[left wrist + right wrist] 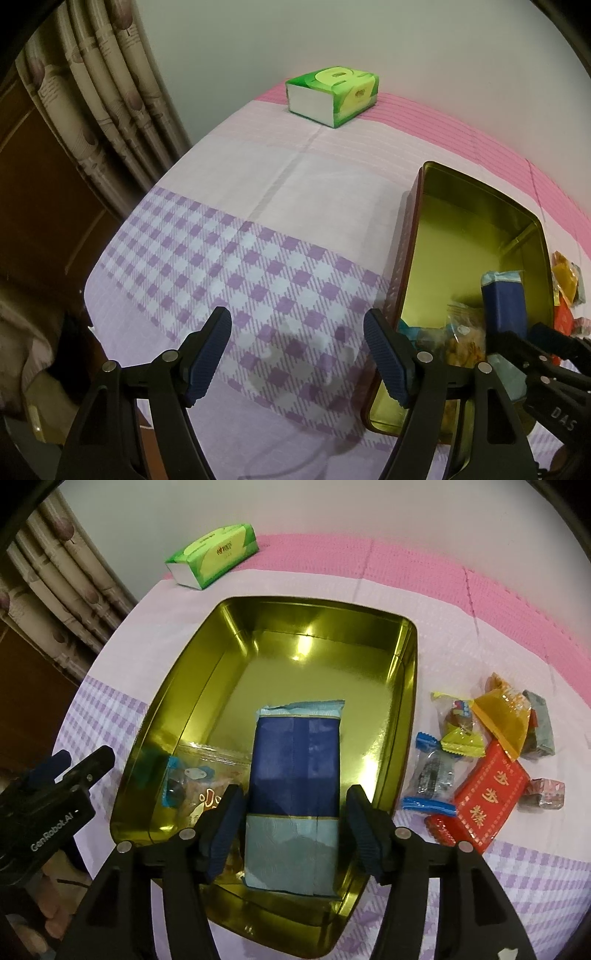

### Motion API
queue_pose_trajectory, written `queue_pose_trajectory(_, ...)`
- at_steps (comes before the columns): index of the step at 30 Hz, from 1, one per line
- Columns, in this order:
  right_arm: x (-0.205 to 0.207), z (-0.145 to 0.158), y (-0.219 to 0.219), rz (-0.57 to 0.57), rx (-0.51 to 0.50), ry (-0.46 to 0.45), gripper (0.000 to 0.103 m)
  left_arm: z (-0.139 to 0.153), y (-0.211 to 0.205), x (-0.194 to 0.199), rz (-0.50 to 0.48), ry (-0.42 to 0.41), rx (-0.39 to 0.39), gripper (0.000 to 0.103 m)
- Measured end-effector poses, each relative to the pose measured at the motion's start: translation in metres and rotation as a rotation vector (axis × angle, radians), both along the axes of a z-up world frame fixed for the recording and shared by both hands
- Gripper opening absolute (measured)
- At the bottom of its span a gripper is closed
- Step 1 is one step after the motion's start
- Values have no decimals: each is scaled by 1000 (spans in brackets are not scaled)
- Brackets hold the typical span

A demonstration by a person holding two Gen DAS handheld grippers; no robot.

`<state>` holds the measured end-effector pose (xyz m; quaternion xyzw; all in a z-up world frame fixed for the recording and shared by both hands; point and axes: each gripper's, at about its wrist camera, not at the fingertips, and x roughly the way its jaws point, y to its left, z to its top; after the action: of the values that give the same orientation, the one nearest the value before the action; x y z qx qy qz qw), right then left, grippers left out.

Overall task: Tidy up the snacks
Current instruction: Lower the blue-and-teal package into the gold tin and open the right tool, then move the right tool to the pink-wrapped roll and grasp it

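Nearest, the right gripper (293, 834) is pointing steeply down over the near end of the gold tin (173, 701). Its jaws are standing apart on either side of the blue packet (295, 760), with a sliver of gap showing at each pad, so nothing is being gripped. The packet is lying flat on the tin floor, lengthwise, its pale blue end closest. Just left of it, also inside the tin, a clear snack bag (199, 775) is lying.

The left gripper (297, 354) is hovering wide open and empty over the checked cloth (207, 258), just left of the tin's outer wall.

Right of the tin, loose snacks are waiting on the cloth: a red packet (487, 801), a clear candy with blue ends (430, 771), an orange wrapper (502, 716), a grey block (541, 723).

The surface is showing bands: purple check near, pale pink in the middle, and deeper pink at the far edge. A green tissue pack (332, 94) is sitting on that far edge, well apart from the tin. Beyond, a plain pale wall (369, 37) is rising; at far left a patterned curtain (92, 103) is hanging beside dark wood.
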<state>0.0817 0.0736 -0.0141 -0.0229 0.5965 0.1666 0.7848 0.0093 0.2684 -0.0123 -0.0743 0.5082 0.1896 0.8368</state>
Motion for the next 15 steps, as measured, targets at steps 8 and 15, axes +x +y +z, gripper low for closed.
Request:
queue_pose_trajectory(8,-5,18,-17,9,27,-47,61,0,-3,0,-16,-1,13,75)
queue_pose_trajectory(15,-3,35,-60,-36,1,-110,61,1,-7,1,-26,0,28,75)
